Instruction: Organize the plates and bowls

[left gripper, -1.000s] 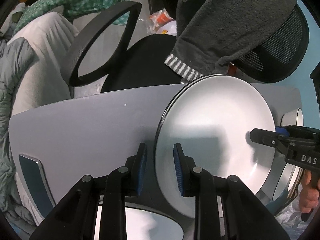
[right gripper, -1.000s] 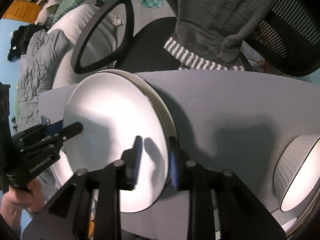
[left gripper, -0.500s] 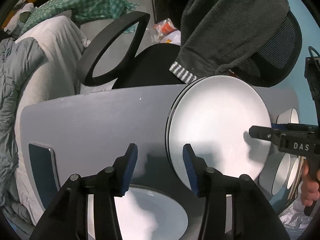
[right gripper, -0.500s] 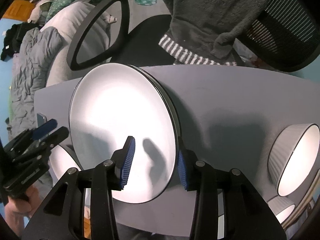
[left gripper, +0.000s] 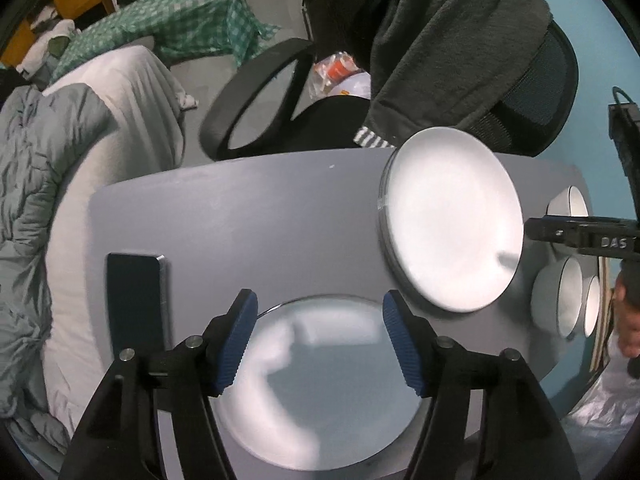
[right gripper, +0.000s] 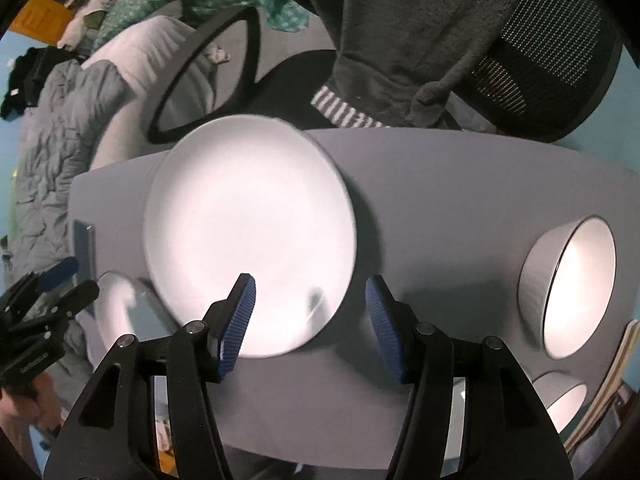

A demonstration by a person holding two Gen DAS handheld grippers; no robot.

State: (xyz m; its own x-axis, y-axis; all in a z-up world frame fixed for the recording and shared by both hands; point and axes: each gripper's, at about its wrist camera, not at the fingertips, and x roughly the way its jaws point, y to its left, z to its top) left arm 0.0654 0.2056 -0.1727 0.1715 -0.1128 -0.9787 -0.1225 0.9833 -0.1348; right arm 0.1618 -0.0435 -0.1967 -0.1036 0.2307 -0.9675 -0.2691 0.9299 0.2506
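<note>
A stack of white plates (left gripper: 452, 216) (right gripper: 248, 232) lies flat on the grey table (left gripper: 260, 216). A single white plate (left gripper: 320, 400) (right gripper: 116, 308) sits near the table's front edge. My left gripper (left gripper: 320, 340) (right gripper: 82, 278) hovers over this single plate, jaws opening, nothing pressed between them. My right gripper (right gripper: 312, 316) (left gripper: 534, 230) hangs above the stack's near-right rim, jaws opening, pads clear of the plate. White bowls (right gripper: 568, 284) (left gripper: 568, 296) lie tipped on their sides at the table's right end.
A dark phone (left gripper: 136, 300) (right gripper: 84, 240) lies at the table's left end. Beyond the far edge stands a black office chair (left gripper: 328, 120) with a grey garment (left gripper: 440, 40) draped over it. A bed with grey bedding (left gripper: 40, 200) is on the left.
Both grippers let go of the top plate's rim and opened wide. The plate now rests on the stack. Both grippers rose, and the left one shifted over to the single plate.
</note>
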